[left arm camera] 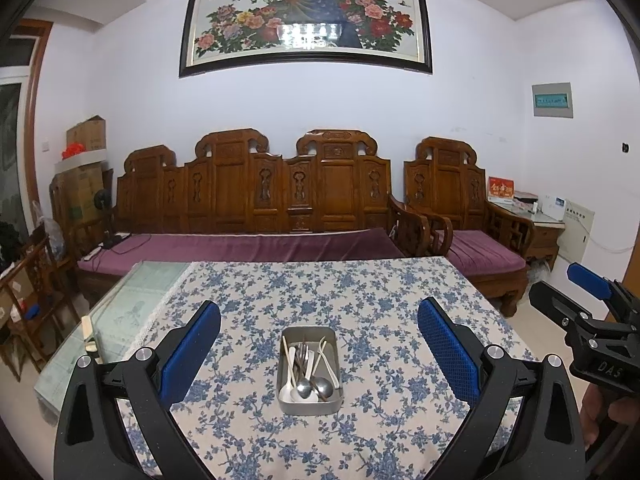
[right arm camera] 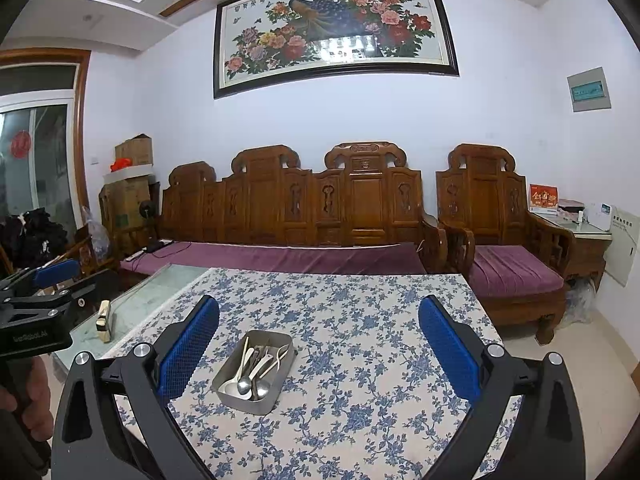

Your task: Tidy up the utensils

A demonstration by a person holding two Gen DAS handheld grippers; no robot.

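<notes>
A rectangular metal tin (left arm camera: 332,400) (right arm camera: 232,394) sits on the blue-flowered tablecloth (left arm camera: 360,292) (right arm camera: 360,320). Several utensils lie jumbled in it: metal spoons (left arm camera: 316,388) (right arm camera: 245,385), forks (left arm camera: 304,354) and white plastic spoons (left arm camera: 287,392). My left gripper (left arm camera: 319,322) hovers open above and behind the tin, its blue pads wide apart with nothing between them. My right gripper (right arm camera: 319,320) is also open and holds nothing, the tin below it toward its left finger. Each gripper shows at the edge of the other's view.
A small cream block (left arm camera: 89,334) (right arm camera: 105,320) stands on the bare glass part of the table (left arm camera: 132,300), left of the cloth. Behind the table runs a carved wooden sofa with purple cushions (left arm camera: 248,246), and an armchair (left arm camera: 472,216) to its right. A person's hands hold both grippers.
</notes>
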